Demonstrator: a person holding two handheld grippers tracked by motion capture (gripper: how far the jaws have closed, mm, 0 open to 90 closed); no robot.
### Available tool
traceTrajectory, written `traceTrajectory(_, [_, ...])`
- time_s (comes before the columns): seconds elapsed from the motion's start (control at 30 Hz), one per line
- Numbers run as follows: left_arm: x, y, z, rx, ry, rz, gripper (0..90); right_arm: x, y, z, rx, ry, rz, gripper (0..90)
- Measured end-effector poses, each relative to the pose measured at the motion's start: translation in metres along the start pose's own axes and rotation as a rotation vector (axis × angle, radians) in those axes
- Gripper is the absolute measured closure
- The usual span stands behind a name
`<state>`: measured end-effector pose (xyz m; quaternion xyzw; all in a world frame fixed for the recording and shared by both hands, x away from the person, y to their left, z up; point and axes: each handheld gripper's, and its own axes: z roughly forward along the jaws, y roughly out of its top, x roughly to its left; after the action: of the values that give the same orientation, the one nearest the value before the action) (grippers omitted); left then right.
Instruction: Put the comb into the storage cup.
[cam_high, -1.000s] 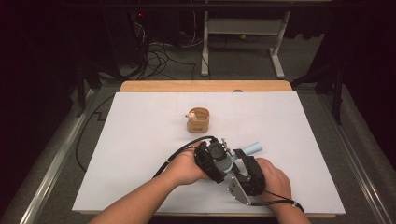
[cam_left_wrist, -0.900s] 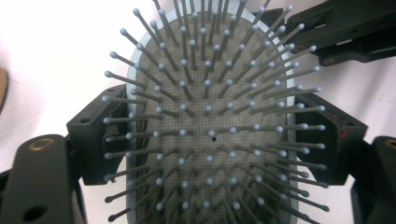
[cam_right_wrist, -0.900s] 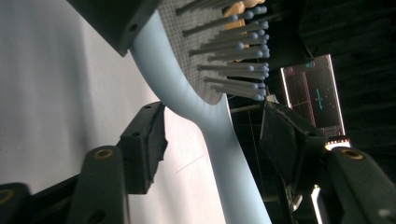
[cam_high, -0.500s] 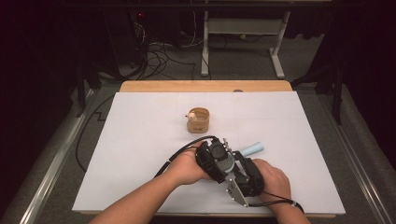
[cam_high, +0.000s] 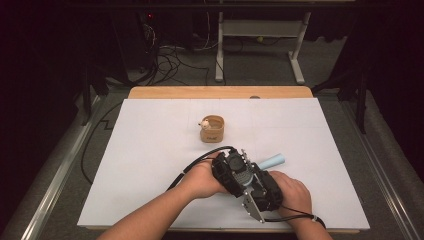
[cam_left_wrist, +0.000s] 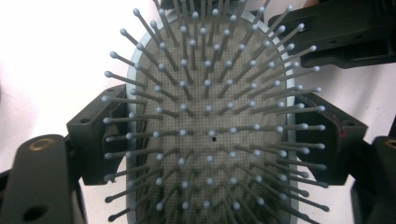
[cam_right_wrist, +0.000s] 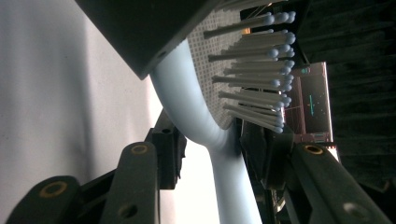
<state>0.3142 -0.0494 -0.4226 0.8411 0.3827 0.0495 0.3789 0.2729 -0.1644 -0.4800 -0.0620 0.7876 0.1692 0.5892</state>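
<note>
A pale blue hairbrush (cam_left_wrist: 210, 140) with ball-tipped bristles is held just above the white table (cam_high: 150, 165) by both grippers. In the left gripper view my left gripper (cam_left_wrist: 212, 135) is shut on the oval brush head, one black jaw on each edge, the bristles facing the camera. In the right gripper view my right gripper (cam_right_wrist: 215, 144) is shut on the neck of the hairbrush (cam_right_wrist: 224, 154), where the handle meets the head. In the high view the left gripper (cam_high: 231, 170) and right gripper (cam_high: 265, 192) sit side by side near the front, and the handle end (cam_high: 272, 161) sticks out to the right.
A small wooden ring-shaped holder (cam_high: 212, 129) with a little white figure on its rim stands at the table's middle, beyond the hands. A wooden strip (cam_high: 220, 92) runs along the far edge. Cables and a desk frame lie on the floor behind.
</note>
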Motion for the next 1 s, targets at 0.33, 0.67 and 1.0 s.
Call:
traceTrajectory(0.33, [-0.0001, 0.0004, -0.0018, -0.002, -0.015, -0.007, 20.8, -0.0002, 0.0003, -0.0007, 0.005, -0.018, -0.012, 66.6])
traceTrajectory(0.67, [0.0011, 0.0012, -0.0019, 0.003, -0.021, -0.015, 20.8, 0.0008, 0.0012, -0.0007, 0.011, -0.032, -0.043, 68.9])
traceTrajectory(1.0, [0.0019, 0.0022, -0.0011, 0.006, -0.031, -0.027, 20.7, 0.0013, 0.0015, -0.0002, 0.026, -0.034, -0.068, 70.4])
